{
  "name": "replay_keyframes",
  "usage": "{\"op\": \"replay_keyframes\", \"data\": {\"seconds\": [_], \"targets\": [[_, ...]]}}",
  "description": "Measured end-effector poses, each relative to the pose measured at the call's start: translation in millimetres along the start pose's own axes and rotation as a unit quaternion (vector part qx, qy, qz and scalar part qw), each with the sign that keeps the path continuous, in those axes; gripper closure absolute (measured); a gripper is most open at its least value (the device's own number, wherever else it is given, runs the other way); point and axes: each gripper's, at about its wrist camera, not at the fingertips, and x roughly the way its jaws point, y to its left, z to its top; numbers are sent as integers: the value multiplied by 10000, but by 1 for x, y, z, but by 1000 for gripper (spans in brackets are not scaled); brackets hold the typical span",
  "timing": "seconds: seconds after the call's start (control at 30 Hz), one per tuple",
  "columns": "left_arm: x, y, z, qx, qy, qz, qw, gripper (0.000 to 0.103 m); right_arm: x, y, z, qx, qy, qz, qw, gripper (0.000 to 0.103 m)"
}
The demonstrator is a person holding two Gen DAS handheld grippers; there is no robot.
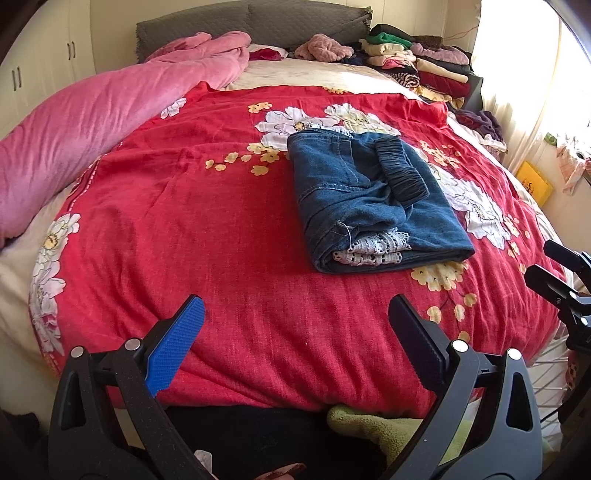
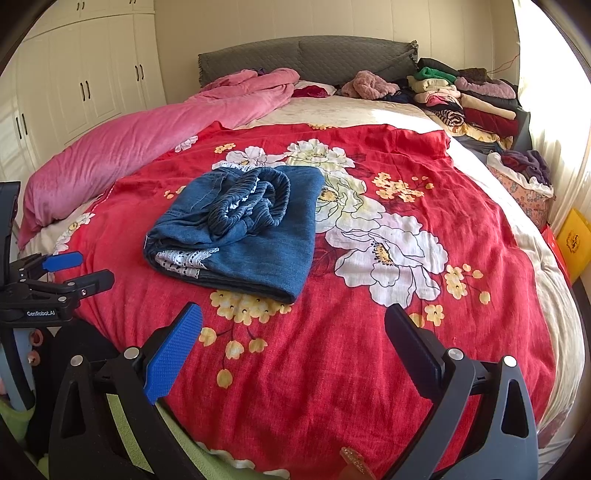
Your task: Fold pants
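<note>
Blue denim pants (image 1: 369,199) with white lace trim lie folded into a compact bundle on the red floral bedspread (image 1: 221,221); they also show in the right wrist view (image 2: 243,229), dark elastic waistband on top. My left gripper (image 1: 295,314) is open and empty, held above the bedspread near the bed's front edge, short of the pants. My right gripper (image 2: 293,325) is open and empty, also back from the pants. The right gripper shows at the right edge of the left wrist view (image 1: 554,269); the left gripper shows at the left of the right wrist view (image 2: 74,273).
A pink duvet (image 1: 92,122) lies along the bed's left side. Stacks of folded clothes (image 1: 424,59) sit at the far right by the grey headboard (image 1: 251,26). A basket of clothes (image 2: 524,177) and a yellow box (image 2: 574,243) stand at the right. White wardrobes (image 2: 85,81) line the left wall.
</note>
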Motion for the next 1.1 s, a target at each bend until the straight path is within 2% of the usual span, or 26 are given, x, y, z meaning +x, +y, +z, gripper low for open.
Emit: {"op": "replay_keyframes", "data": {"seconds": [0.77,1.0,1.1], "targets": [[0,-1,0,6,-3,30,10000,10,2,-6,-2,87,12,-83,9999,5],[7,14,1,-74,119,177,9997,10,18,-32,0,334,132,-235,9991,5],[15,31,8,-215,221,432,9986,10,26,-60,2,508,108,-456,9976,5]]}}
